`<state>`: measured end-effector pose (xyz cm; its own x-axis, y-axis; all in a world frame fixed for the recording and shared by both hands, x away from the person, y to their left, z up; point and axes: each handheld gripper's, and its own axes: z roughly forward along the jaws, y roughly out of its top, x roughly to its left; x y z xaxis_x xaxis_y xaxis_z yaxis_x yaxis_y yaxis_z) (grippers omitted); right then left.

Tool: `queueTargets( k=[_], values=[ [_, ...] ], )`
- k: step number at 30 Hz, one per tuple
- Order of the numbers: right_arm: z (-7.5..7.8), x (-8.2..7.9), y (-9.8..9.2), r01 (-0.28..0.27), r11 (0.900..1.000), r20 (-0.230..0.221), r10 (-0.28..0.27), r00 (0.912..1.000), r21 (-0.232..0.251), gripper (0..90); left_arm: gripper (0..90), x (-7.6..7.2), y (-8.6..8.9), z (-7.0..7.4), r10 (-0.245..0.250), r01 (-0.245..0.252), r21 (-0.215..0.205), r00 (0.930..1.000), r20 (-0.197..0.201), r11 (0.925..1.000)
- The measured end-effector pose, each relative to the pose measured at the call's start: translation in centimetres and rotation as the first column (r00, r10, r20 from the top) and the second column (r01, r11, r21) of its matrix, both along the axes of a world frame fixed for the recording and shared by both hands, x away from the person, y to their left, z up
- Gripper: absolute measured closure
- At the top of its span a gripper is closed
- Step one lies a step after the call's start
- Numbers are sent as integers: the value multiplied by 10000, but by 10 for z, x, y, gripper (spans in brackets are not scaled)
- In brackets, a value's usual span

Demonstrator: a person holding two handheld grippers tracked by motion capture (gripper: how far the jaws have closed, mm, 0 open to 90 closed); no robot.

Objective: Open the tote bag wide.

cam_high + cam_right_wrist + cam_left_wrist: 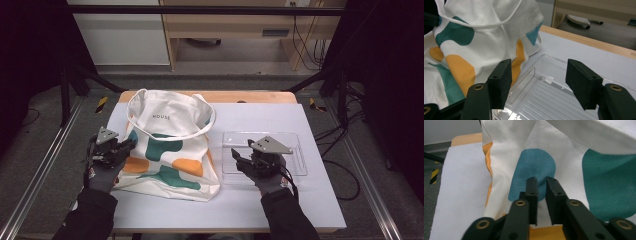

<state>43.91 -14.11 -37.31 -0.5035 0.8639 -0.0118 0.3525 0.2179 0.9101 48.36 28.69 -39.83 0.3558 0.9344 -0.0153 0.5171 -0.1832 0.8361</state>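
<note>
1. Cream canvas tote bag with teal and orange blobs (167, 150) lies flat on table's left half.
2. Clear ribbed plastic tray (295, 145) sits beside it, empty, likely awaiting packing.
3. Right gripper (544, 83) hovers above tray, jaws spread wide.
4. Left gripper (541, 182), jaws nearly together, noses the bag's side; whether it is pinching cloth, cannot tell.

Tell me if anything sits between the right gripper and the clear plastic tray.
Nothing visible does. The right gripper hangs open directly over the clear tray, and the tote bag lies off to its side.

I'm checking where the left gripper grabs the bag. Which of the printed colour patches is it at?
The left gripper sits at the small teal-blue patch by the tote bag's left edge, not the larger green patches or the orange ones.
</note>
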Motion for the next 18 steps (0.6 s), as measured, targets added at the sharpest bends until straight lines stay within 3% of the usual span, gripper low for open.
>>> queueTargets(
  k=[3, 6, 14, 17, 18],
  values=[
    [-1, 2, 5, -92, 10000, -53, 92, 9999, -6, 378, 894, 0, -1, -1, 22, -23, 242, 10000, 36, 9997],
    [-1, 3, 9, -215, 9998, -85, 215, 9997, -8, 382, 896, 0, -2, -1, -34, 33, 378, 10000, 18, 9993],
    [2, 8, 26, -558, 9982, -75, 559, 9984, 229, 405, 898, -3, 4, -2, -41, 37, 262, 9999, 140, 9997],
    [4, 14, 43, -773, 9964, -54, 776, 9970, 339, 408, 897, -4, 6, -2, -31, 25, 200, 9996, 293, 9998],
    [4, 14, 43, -773, 9964, -54, 776, 9970, 339, 408, 897, -5, 7, -1, -25, 15, 180, 9987, 515, 9998]
  ],
)
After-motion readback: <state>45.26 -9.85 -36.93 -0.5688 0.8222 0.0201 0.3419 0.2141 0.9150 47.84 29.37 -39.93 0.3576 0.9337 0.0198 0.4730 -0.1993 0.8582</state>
